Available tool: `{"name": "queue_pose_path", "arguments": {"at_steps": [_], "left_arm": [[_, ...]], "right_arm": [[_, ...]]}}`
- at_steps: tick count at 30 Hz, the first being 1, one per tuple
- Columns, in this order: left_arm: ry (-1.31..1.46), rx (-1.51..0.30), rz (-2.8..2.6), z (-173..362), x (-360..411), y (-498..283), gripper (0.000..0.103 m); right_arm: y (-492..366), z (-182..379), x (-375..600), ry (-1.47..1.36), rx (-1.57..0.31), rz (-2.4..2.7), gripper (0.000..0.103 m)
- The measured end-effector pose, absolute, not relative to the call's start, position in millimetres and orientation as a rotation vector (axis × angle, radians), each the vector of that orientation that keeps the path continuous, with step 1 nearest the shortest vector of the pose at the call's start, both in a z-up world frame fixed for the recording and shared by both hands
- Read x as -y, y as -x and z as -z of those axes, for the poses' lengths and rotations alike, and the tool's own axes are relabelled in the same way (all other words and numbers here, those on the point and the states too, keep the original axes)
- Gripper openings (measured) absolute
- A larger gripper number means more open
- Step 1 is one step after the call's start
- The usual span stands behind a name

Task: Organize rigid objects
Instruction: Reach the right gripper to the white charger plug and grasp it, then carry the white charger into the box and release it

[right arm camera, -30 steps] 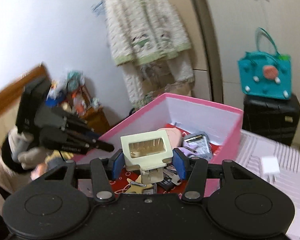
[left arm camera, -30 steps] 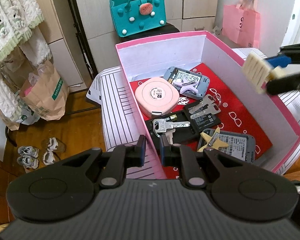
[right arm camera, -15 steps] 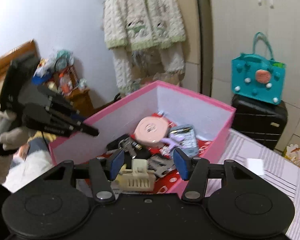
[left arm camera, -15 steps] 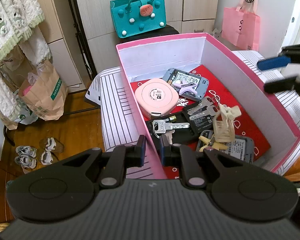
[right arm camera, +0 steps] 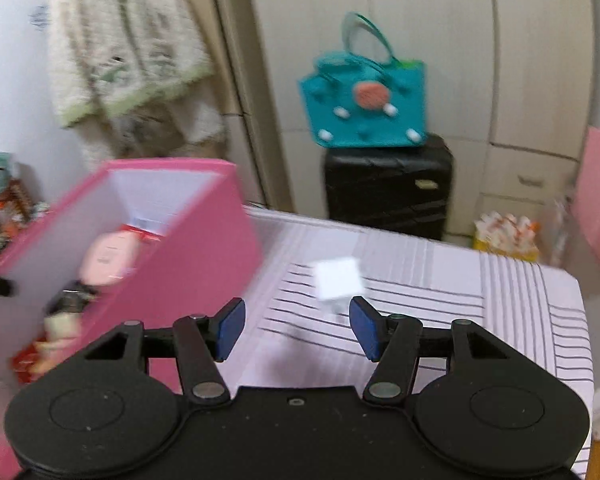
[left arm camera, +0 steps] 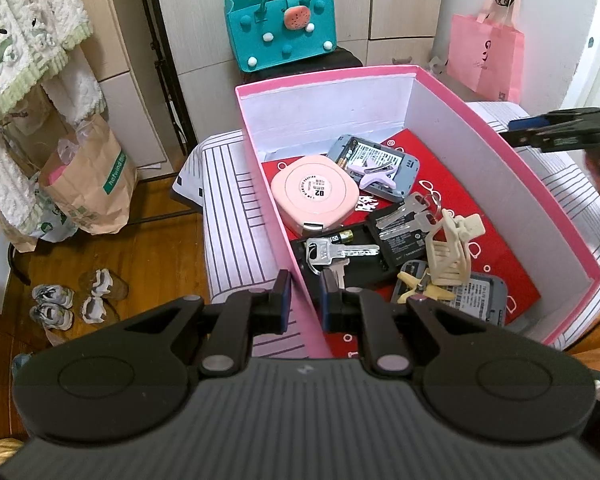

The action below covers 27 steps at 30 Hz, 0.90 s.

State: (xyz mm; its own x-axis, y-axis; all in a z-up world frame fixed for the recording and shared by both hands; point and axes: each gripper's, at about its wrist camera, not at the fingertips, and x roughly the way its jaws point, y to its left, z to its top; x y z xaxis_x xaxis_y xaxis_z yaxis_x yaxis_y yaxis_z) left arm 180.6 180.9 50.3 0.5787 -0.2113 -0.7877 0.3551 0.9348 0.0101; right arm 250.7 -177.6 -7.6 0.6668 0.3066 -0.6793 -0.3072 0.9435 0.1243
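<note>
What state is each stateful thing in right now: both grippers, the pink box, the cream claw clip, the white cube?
Left gripper: shut on pink cardboard box wall, one finger each side.
Right gripper: open, empty, above the striped surface.
Pink cardboard box: lidless, open-topped.
Cream plastic claw hair clip: inside box, resting on other items.
Small white cube: outside box, on striped surface.

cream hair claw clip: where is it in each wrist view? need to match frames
Left wrist: the cream hair claw clip lies lower right of centre, inside the pink box, on the keys and a grey device.
Right wrist: a blurred cream shape at the far left edge, low in the pink box, is probably it.
Shared landmark: the teal handbag behind the box.
</note>
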Motion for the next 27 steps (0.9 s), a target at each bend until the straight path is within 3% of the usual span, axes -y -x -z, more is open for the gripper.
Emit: {"name": "queue_pose_path", "arguments": {"at_steps": [4, 13, 15, 16, 27], "left_arm": [[-0.161, -0.91, 0.321, -51.1, -179.5, -184.8, 0.013], [-0.2, -0.923, 0.292, -51.4, -170.6, -185.2, 0.013], [-0.194, -0.924, 0.288, -51.5, -171.2, -185.0, 0.013], [-0.192, -0.924, 0.287, -51.5, -171.3, -185.1, 0.013], [-0.186, -0.931, 0.293, -52.3, -172.3, -184.1, 0.013]], "right_arm": [[-280.0, 31.4, 183.2, -0.024, -0.84, -0.355, 0.064], [-307.2, 50.4, 162.3, 0.115, -0.816, -0.347, 0.065], [-306.1, 49.8, 161.9, 0.107, -0.794, -0.342, 0.051], [-304.6, 47.8, 164.4, 0.089, -0.778, -0.34, 0.048], [-248.3, -27.9, 174.2, -0.174, -0.637, -0.469, 0.048]]}}
